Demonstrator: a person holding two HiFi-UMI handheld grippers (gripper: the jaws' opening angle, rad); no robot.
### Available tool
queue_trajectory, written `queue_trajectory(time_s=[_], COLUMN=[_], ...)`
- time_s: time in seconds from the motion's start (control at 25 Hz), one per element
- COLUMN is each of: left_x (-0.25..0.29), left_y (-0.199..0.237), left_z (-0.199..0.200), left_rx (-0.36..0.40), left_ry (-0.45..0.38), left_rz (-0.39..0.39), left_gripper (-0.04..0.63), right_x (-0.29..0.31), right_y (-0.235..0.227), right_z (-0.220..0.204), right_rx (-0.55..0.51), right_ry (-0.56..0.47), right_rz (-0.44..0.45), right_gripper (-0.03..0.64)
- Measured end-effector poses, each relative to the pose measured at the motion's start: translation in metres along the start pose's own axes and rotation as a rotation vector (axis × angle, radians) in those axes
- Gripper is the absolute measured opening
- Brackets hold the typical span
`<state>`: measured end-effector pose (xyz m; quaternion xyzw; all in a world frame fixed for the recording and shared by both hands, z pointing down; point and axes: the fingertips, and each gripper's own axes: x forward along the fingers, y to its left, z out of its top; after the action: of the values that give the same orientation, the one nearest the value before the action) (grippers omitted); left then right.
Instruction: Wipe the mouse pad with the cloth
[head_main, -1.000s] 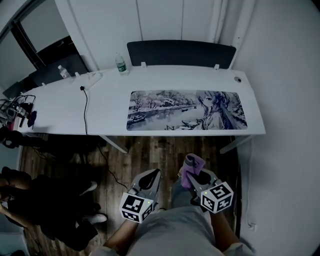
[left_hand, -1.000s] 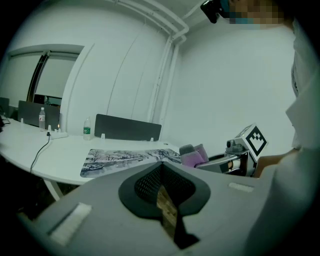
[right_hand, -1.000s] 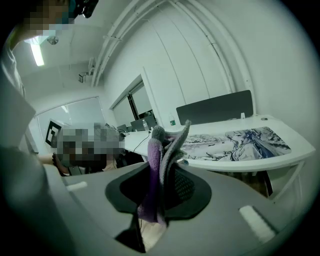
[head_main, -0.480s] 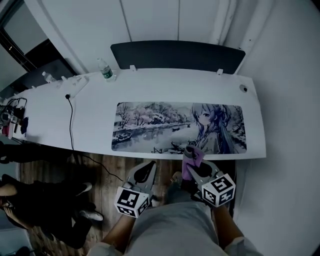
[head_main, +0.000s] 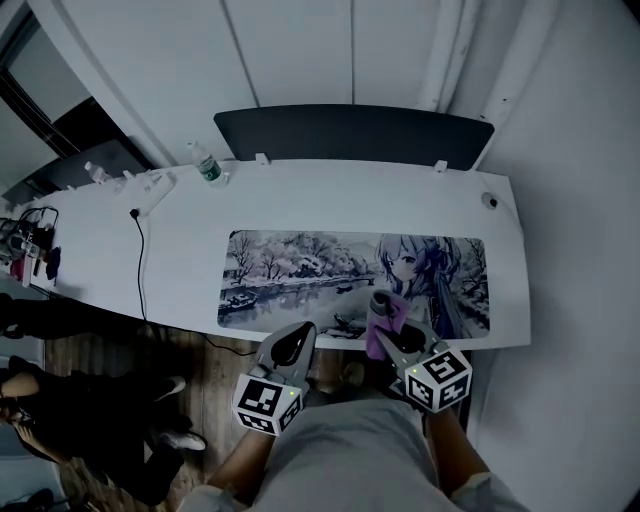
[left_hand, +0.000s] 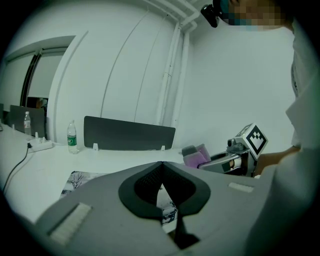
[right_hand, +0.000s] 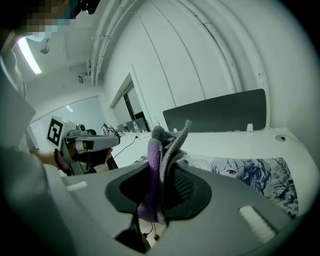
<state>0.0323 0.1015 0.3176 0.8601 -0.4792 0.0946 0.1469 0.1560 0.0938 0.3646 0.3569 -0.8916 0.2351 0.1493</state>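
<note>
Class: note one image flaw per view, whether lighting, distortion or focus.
Head view: dim overall, darker corners, the desk edge bowed by the lens. Left gripper view: black rounded corners, the left tool blurred up close. Right gripper view: a ceiling light flares at upper left; the cloth looks fairly sharp.

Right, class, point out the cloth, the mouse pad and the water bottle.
cloth (right_hand: 156, 167), right gripper view, purple fold between the jaws.
mouse pad (head_main: 320, 278), head view, printed river scene left of centre.
water bottle (head_main: 208, 165), head view, labelled middle of the body.
</note>
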Motion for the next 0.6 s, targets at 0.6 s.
queue_trajectory(time_s=[0.6], left_x=[0.016], left_y=[0.014], left_z=[0.003], left_rx=[-0.001], left_ry=[0.030], left_rz=[-0.017], left_gripper=[0.020], right_x=[0.013], right_y=[-0.013], right_z=[0.007], right_rx=[0.030], right_ry=[0.004], right_rz=[-0.032], right_gripper=[0.099])
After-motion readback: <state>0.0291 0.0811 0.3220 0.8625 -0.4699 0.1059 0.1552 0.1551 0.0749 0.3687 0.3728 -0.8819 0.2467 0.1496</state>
